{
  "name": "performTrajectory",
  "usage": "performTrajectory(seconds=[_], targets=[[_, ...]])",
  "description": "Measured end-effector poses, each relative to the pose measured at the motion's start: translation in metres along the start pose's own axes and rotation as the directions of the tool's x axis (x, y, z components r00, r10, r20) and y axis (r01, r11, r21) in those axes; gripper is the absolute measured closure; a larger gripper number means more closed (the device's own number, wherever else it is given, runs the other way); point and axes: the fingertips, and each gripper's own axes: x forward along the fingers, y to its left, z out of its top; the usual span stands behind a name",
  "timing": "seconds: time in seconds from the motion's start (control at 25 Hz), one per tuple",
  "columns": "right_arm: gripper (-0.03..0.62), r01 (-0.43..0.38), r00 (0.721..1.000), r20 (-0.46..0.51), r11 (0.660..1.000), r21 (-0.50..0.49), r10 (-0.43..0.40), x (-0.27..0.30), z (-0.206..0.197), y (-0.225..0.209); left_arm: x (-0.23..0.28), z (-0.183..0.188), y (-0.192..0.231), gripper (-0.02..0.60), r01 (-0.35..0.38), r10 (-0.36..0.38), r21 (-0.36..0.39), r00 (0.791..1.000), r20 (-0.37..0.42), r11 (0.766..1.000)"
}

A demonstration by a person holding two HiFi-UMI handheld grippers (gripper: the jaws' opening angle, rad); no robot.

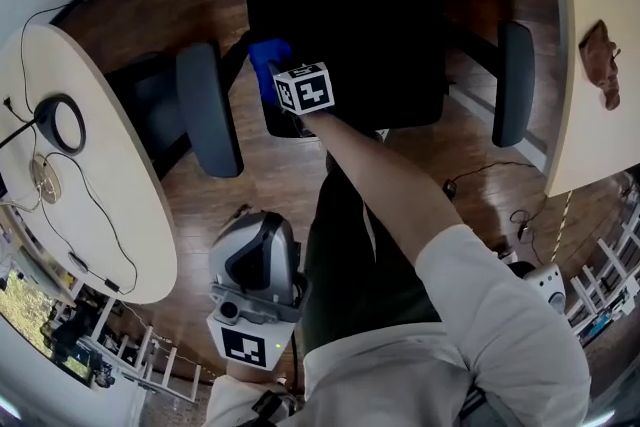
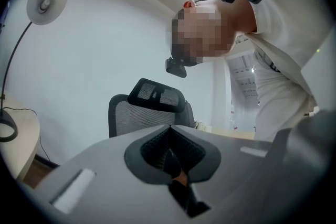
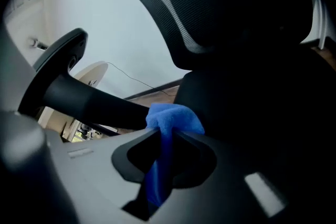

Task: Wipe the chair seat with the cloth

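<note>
We are pinching the blue cloth [image 3: 173, 117] in our right claw [image 3: 164, 136], holding it at the front left corner of the black chair seat [image 1: 380, 25], near an armrest [image 1: 208, 107]. Our left claw [image 2: 170, 132] is pressed together on nothing, well back from the chair.

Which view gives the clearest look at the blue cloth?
The right gripper view: the blue cloth sits pinched between the right gripper's jaws, close up. The head view shows only a blue corner of it beside that gripper. The left gripper view does not show it.
</note>
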Motion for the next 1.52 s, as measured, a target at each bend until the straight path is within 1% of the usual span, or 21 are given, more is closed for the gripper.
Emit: performTrajectory(seconds=[0.08,0.2,0.28,0.4,0.48,0.52,0.6,0.68,0.72,0.8,0.92,1.0,1.08,1.16,1.2,1.28,1.4,1.52], targets=[[0.540,0.050,0.999,0.005,0.999,-0.003,-0.050,-0.020,-0.001,-0.039,0.001,-0.001,-0.005,0.573,0.011,-0.011,-0.001,1.000,-0.005,1.000],[0.540,0.161,0.987,0.015,0.987,-0.004,-0.161,-0.073,-0.002,-0.119,0.014,0.005,-0.016,0.573,0.038,-0.038,-0.015,0.999,0.007,0.999],[0.540,0.250,0.968,0.017,0.968,-0.004,-0.250,-0.119,-0.003,-0.179,0.026,0.009,-0.024,0.573,0.053,-0.053,-0.030,0.998,0.020,0.998],[0.540,0.390,0.920,0.010,0.920,0.046,-0.391,-0.190,-0.010,-0.259,0.042,0.013,-0.037,0.573,0.087,-0.086,-0.048,0.996,0.034,0.995],[0.540,0.455,0.890,0.009,0.889,0.059,-0.456,-0.226,-0.013,-0.293,0.050,0.009,-0.045,0.574,0.112,-0.110,-0.056,0.993,0.035,0.992],[0.540,0.472,0.881,0.011,0.880,0.057,-0.473,-0.237,-0.014,-0.303,0.053,0.006,-0.050,0.574,0.121,-0.119,-0.059,0.992,0.033,0.991],[0.540,0.479,0.877,0.020,0.876,0.061,-0.481,-0.244,-0.017,-0.314,0.056,0.000,-0.057,0.574,0.134,-0.132,-0.061,0.991,0.033,0.989],[0.540,0.448,0.891,0.044,0.891,0.073,-0.452,-0.236,-0.012,-0.302,0.057,-0.002,-0.060,0.574,0.137,-0.135,-0.059,0.990,0.034,0.989],[0.540,0.423,0.902,0.060,0.903,0.074,-0.427,-0.228,-0.007,-0.288,0.057,-0.001,-0.060,0.574,0.135,-0.133,-0.058,0.991,0.033,0.989],[0.540,0.358,0.927,0.093,0.930,0.079,-0.364,-0.205,0.000,-0.246,0.054,0.003,-0.059,0.574,0.127,-0.125,-0.054,0.992,0.033,0.990],[0.540,0.226,0.962,0.133,0.969,0.100,-0.238,-0.160,0.002,-0.155,0.048,0.011,-0.053,0.575,0.112,-0.110,-0.044,0.993,0.034,0.993],[0.540,0.124,0.982,0.135,0.989,0.087,-0.135,-0.126,-0.005,-0.084,0.042,0.013,-0.047,0.575,0.097,-0.095,-0.040,0.995,0.038,0.994],[0.540,0.042,0.993,0.104,0.997,0.065,-0.049,-0.091,-0.022,-0.024,0.034,0.013,-0.042,0.575,0.074,-0.072,-0.036,0.997,0.041,0.997],[0.540,-0.006,0.999,0.045,0.999,0.043,0.004,-0.057,-0.049,0.019,0.022,0.009,-0.035,0.575,0.044,-0.043,-0.033,0.998,0.038,0.998],[0.540,-0.017,1.000,0.014,1.000,0.025,0.017,-0.040,-0.063,0.032,0.016,0.006,-0.032,0.575,0.030,-0.029,-0.030,0.999,0.034,0.999],[0.540,-0.019,0.999,-0.030,1.000,-0.007,0.019,-0.012,-0.087,0.043,0.003,-0.002,-0.025,0.576,0.008,-0.007,-0.025,1.000,0.021,1.000],[0.540,-0.003,0.999,-0.043,0.999,-0.034,0.001,0.001,-0.100,0.034,-0.012,-0.009,-0.019,0.576,-0.015,0.015,-0.016,1.000,0.002,1.000],[0.540,0.022,0.999,-0.034,0.996,-0.081,-0.025,-0.017,-0.097,0.011,-0.016,-0.008,-0.020,0.576,-0.017,0.017,-0.009,1.000,-0.010,1.000]])
